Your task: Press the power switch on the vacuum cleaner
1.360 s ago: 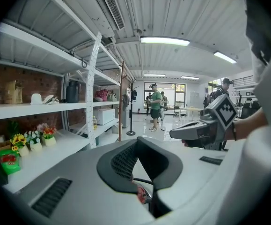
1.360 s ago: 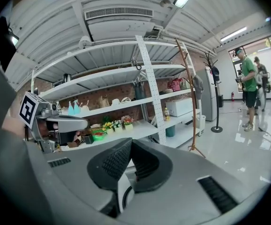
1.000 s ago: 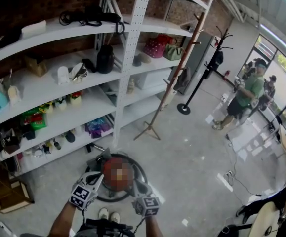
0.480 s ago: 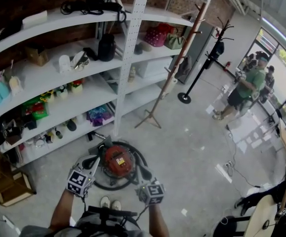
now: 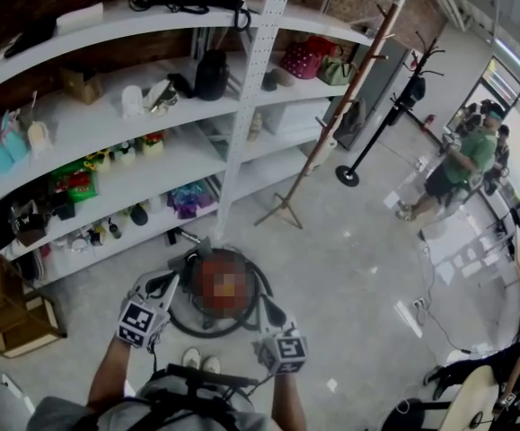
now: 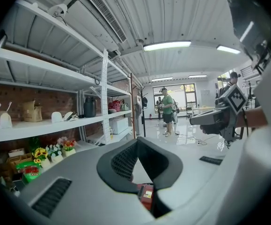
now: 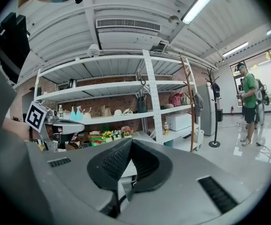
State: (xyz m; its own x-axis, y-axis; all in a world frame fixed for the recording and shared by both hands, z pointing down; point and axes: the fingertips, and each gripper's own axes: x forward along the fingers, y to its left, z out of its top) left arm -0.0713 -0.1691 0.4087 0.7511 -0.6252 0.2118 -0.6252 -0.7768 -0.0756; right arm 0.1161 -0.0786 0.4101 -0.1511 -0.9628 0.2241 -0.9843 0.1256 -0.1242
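Several white metal shelves (image 5: 258,79): far left, loaded with bags, bottles and small goods.
Left hand-held gripper (image 6: 135,141): clenched on nothing, its black pads meeting at the tips. It is held low, just left of the vacuum cleaner, and points toward it. Whether it touches the casing cannot be told.
Red-bodied vacuum cleaner (image 6: 146,194): on the grey floor (image 5: 349,268) in front of the shelves, between the two grippers. A sliver of red casing shows below the left jaws. In the head view a blurred patch covers its top.
Power switch: cannot be made out in any view.
Black hose loop (image 5: 207,332): lies on the floor, ringing the vacuum cleaner.
White shoes (image 5: 198,361): the person's own, just beside the near edge of the hose loop.
Right hand-held gripper (image 7: 131,142): clenched and empty, pads together. It is held low at the right side of the hose loop.
Tall wooden coat stand (image 5: 340,119): right of the shelves, tilted, its spread feet on the floor.
Black coat stand (image 5: 381,124): further right, upright on a round base.
Person in a green shirt (image 5: 466,155): far right, well apart from the vacuum cleaner.
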